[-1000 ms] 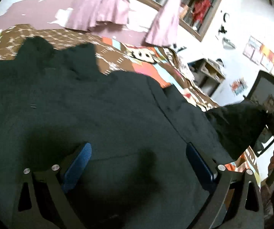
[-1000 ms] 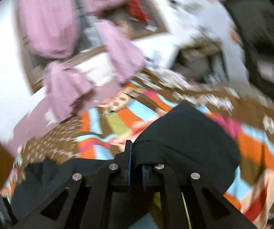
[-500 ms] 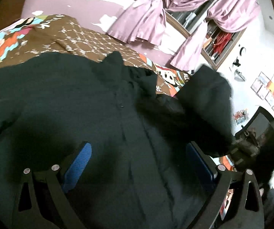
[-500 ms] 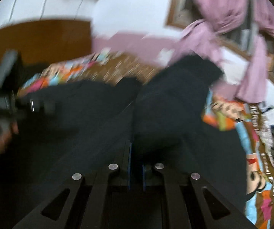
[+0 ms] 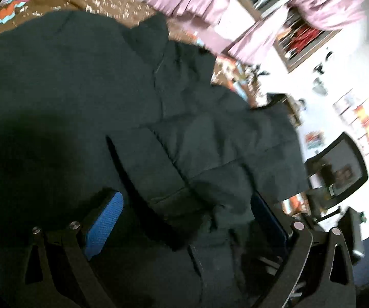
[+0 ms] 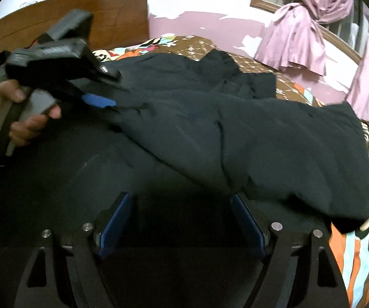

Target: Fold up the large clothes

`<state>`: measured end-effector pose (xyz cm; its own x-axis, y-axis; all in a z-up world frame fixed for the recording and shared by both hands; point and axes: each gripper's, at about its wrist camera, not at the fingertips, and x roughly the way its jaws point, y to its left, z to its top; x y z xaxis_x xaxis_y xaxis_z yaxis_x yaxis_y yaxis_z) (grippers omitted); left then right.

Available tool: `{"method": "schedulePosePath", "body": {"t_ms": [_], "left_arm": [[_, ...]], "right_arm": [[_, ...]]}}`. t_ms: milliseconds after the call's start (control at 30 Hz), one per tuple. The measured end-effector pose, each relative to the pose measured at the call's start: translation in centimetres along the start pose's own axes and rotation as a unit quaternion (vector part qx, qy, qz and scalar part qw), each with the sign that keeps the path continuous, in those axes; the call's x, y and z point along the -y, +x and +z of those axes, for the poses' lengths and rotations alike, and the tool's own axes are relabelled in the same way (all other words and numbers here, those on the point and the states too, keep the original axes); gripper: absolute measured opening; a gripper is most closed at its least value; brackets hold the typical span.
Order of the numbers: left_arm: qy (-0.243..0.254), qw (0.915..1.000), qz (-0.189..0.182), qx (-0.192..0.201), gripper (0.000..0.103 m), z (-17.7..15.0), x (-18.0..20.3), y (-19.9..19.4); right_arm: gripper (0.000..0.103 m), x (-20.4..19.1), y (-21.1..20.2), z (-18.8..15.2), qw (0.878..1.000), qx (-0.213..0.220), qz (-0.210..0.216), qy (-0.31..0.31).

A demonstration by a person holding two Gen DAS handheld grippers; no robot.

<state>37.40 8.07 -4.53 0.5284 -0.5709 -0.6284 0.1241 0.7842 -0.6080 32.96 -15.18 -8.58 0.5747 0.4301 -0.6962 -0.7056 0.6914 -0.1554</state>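
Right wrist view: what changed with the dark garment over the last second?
The right claw, shut on a side of the dark garment a second ago, carried it across over the garment's middle and let go; its jaws now stand open and that side lies folded over. The left claw stayed open and holds nothing. The garment remains spread on the patterned bedspread.

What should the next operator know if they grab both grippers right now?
Left gripper: jaws open, empty, low over the dark jacket.
Right gripper: jaws open, empty, also over it.
Jacket lies spread on the patterned bedspread; one sleeve is folded across the body.
Left, probably: fold the other side in, then fold it up lengthwise.
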Motion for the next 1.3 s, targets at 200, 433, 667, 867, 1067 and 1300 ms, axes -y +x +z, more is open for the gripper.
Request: {"method": "schedulePosePath", "body": {"t_ms": [200,433,667,867,1067,1300], "left_arm": [[0.016,0.9959,0.088,-0.017,0.07,-0.5,0.7,1.5],[0.068,0.9839,0.163,0.03,0.018,-2.4,2.3,0.5],[0.169,0.954,0.224,0.105,0.009,-3.3,5.0,-3.2],[0.173,0.9407,0.27,0.11,0.006,-3.6,2.1,-7.0],[0.161,0.944,0.276,0.08,0.006,-4.7,-0.1,-4.9],[0.141,0.9475,0.276,0.079,0.006,-4.4,-1.4,-4.5]], "right_arm": [[0.079,1.7,-1.4,-2.1,0.999,0.003,-0.029,0.037],[0.079,1.9,-2.8,-1.4,0.997,0.019,-0.066,0.04],[0.083,2.6,-4.3,1.5,0.992,0.063,-0.105,0.033],[0.088,3.4,-3.4,4.4,0.986,0.088,-0.132,0.058],[0.088,3.3,4.1,7.3,0.991,0.022,-0.055,0.123],[0.099,2.0,10.7,6.8,0.988,-0.037,-0.099,0.11]]}}
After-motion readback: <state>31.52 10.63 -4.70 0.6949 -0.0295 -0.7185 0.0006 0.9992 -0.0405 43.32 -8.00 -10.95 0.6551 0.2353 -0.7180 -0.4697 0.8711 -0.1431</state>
